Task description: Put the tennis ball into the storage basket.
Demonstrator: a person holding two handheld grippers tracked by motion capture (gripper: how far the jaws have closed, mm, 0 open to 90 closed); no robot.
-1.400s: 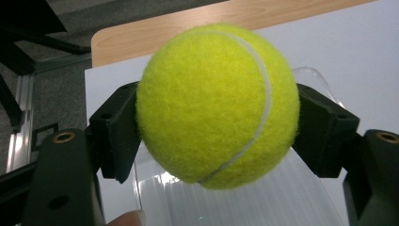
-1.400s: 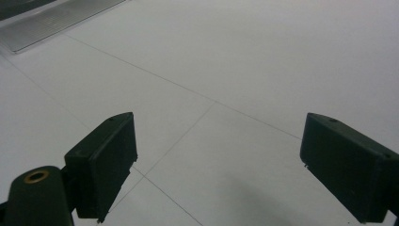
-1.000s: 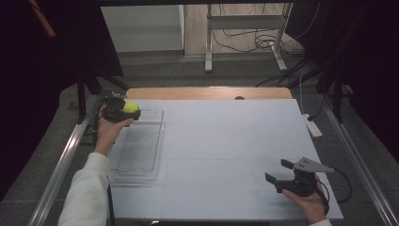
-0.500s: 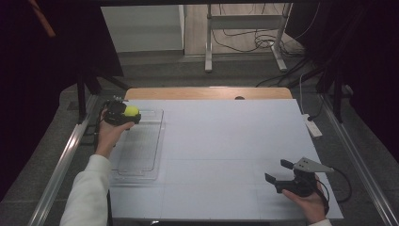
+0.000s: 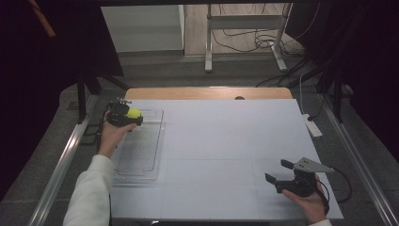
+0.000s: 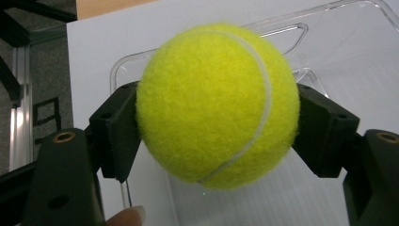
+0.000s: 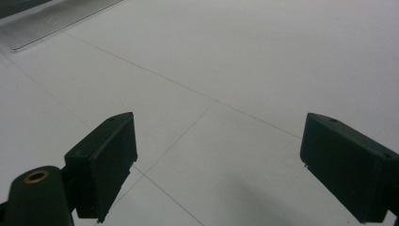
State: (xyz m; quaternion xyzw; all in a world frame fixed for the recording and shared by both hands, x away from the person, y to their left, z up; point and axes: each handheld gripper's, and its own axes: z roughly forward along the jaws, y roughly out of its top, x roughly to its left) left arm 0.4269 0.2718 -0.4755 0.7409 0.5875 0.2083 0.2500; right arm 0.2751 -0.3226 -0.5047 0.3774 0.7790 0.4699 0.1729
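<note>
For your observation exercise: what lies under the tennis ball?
Under the tennis ball, clamped in the left gripper, lies the clear tray; the ball hides part of it.

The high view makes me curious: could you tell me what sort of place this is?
Probably a lab recording station: a white table ringed by dark curtains, loose cables on the floor, and a metal stand behind it.

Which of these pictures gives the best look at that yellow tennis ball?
The left gripper view: the tennis ball sits large and sharp there, seam visible, clamped in the left gripper over a clear tray. The high view shows it as a small yellow spot. The right gripper view looks at bare table.
</note>
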